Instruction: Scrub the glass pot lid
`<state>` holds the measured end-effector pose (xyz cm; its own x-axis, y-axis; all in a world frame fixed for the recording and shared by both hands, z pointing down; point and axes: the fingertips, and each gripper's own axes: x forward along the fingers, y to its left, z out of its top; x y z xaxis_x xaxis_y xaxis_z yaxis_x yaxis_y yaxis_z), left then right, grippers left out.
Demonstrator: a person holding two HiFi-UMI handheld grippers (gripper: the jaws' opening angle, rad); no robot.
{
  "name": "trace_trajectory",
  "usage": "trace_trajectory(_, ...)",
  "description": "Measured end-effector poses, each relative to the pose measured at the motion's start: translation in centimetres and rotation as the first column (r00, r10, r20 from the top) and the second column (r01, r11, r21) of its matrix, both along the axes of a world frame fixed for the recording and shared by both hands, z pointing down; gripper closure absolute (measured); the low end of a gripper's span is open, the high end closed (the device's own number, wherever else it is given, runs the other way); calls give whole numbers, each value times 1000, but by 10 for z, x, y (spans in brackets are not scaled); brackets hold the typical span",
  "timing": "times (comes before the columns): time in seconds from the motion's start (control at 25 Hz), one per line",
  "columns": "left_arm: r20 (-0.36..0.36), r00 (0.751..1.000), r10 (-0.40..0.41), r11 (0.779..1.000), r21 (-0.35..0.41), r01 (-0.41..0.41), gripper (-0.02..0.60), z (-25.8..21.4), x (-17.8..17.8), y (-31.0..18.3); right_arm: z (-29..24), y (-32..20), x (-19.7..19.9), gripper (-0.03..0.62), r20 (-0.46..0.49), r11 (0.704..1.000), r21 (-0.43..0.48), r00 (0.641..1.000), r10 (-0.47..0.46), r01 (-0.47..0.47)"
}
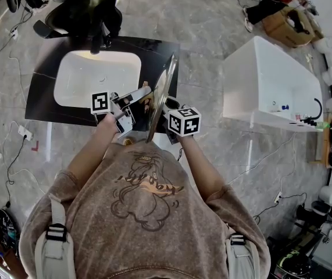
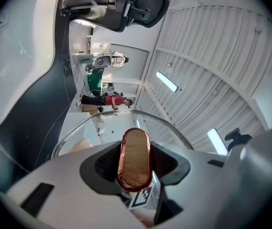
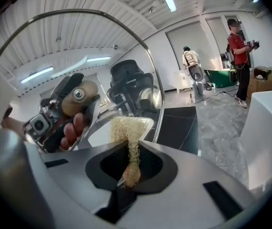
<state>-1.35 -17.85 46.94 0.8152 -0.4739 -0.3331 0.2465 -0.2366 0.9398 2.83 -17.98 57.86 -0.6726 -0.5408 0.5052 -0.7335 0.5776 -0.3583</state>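
Task's thing: the glass pot lid (image 1: 163, 95) is held up in the air on edge, over the right part of the black bench (image 1: 49, 97), between the white sink (image 1: 96, 77) and the bench's right edge.
Lid's line: from the head view it shows edge-on, a thin line running from the bench's near edge toward its far edge, leaning a little to the right at the top.
Left gripper (image 1: 141, 97): its fingers are closed partway onto the lid's oval copper-rimmed handle (image 2: 136, 156), which fills the gap between the pads. The handle's long axis runs along that gap.
Right gripper (image 3: 131, 151): its fingers are pinched on the stem of a straw-coloured fibrous scrubber (image 3: 127, 132), whose bushy end sticks out ahead of them.
Key relation: the lid stands between the two grippers. Its handle side faces the left one and its inner face faces the right one. From the right fingers the glass lies ahead and to the left, and the scrubber's tip is close to the lower part of that face.
Contact: I cannot tell whether the scrubber touches the glass.
Nearer hand: the right one carries the scrubber and is the one to work the glass, while the left only holds the lid steady.
Next move, as a judgement: press the bushy end flat onto the inner face and rub across it, against the left grip.
Count: one lid, one handle, one scrubber, one sink, two grippers.
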Motion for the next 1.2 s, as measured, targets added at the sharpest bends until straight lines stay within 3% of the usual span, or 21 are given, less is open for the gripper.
trace_trajectory(0.36, 9, 999, -46, 999, -9, 46, 402, 2, -6, -3, -7, 65, -16, 548, 96, 985, -79, 985, -143, 150)
trace_trajectory(0.56, 54, 997, -48, 999, -3, 48, 402, 7, -6, -3, -43, 100, -25, 548, 234, 961, -86, 943, -237, 263)
trace_trajectory(0.68, 76, 996, -43, 999, -8, 44, 402, 13, -8, -4, -58, 105, -31, 548, 248, 952, -60, 928, -278, 301)
trace_trajectory(0.96, 89, 995, -42, 999, -19, 44, 402, 23, -18, -6, -55, 90, -32, 548, 254, 966, -45, 938, -236, 255)
trace_trajectory(1.2, 138, 988, -64, 998, -12, 66, 402, 29, -27, -4, -45, 56, 12, 548, 231, 997, -39, 971, -55, 65)
